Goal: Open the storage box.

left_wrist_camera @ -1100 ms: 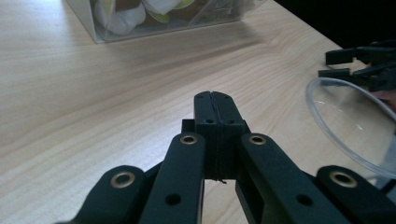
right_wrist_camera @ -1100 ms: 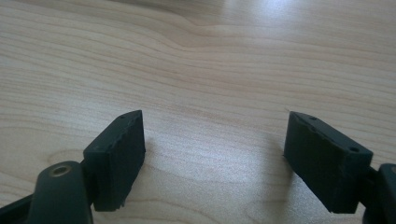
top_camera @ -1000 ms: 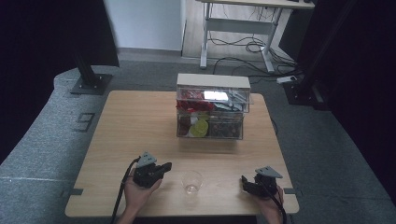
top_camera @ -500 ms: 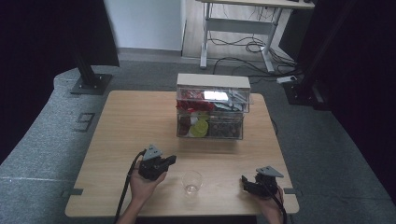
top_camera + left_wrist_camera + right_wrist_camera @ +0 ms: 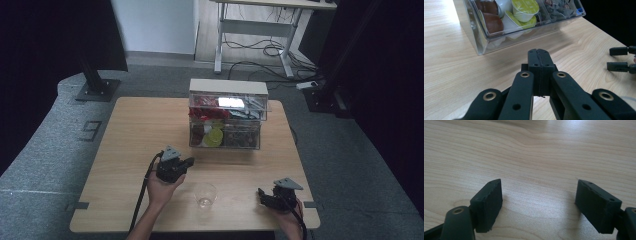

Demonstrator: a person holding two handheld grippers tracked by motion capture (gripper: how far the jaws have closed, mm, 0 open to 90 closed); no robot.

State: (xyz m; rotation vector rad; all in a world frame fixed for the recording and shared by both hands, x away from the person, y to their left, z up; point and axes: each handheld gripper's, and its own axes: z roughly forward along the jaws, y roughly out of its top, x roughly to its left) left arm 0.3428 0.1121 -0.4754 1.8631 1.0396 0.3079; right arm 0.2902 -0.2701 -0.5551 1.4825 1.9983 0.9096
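Working at the table (image 5: 130, 130), we have nothing yet in hand: the clear box (image 5: 225, 120) of coffee pods (image 5: 525, 8) stands untouched at the far middle. Our left gripper (image 5: 182, 165) points toward it, jaws pressed together and empty; our right gripper (image 5: 261, 195) rests apart, jaws wide. Between them stands a small glass (image 5: 205, 194), off the left gripper's path.

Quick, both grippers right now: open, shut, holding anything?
Left gripper: shut, jaws pressed together, nothing between them.
Right gripper: open, only bare table between the jaws.
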